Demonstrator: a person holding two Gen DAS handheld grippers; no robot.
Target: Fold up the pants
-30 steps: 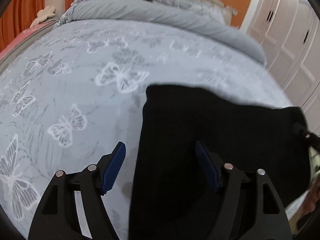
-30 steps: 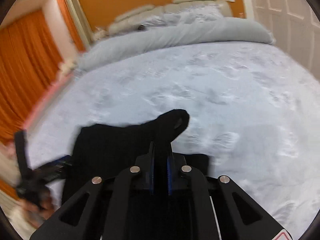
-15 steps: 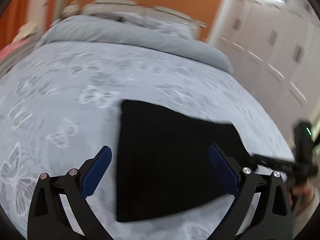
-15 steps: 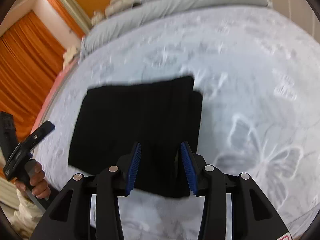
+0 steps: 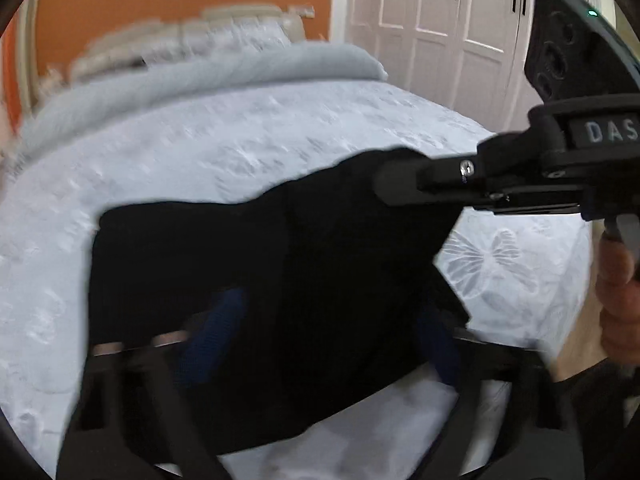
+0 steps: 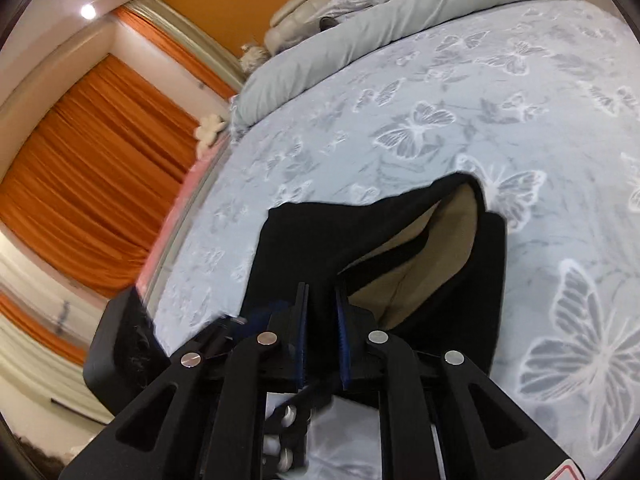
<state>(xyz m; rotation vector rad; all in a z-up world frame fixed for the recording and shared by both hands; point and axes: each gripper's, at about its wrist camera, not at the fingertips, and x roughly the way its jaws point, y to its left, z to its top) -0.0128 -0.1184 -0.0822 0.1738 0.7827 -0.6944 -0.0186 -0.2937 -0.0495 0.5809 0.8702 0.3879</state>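
Black pants (image 5: pixel 192 264) lie folded on the butterfly-print bed cover (image 5: pixel 240 140). My right gripper (image 6: pixel 322 296) is shut on their near edge, jaws still closing on black cloth. That edge is raised, and tan lining (image 6: pixel 440 248) shows inside the pants (image 6: pixel 320 240). In the left wrist view the right gripper (image 5: pixel 392 180) reaches in from the right, lifting the cloth's upper right corner. My left gripper (image 5: pixel 326 328) is blurred low over the pants. Its blue pads (image 5: pixel 216 320) stand apart and are closing, with cloth lying between them.
A grey rolled duvet (image 6: pixel 360 40) and pillows lie at the head of the bed. White wardrobe doors (image 5: pixel 440 20) stand to the right of the bed, orange curtains (image 6: pixel 88 168) to its left. A hand (image 5: pixel 620 280) grips the right gripper's handle.
The right gripper has closed on the pants' near edge and lifted it, showing tan lining. The left gripper has swung right toward the wardrobe side, and its jaws have narrowed over the cloth.
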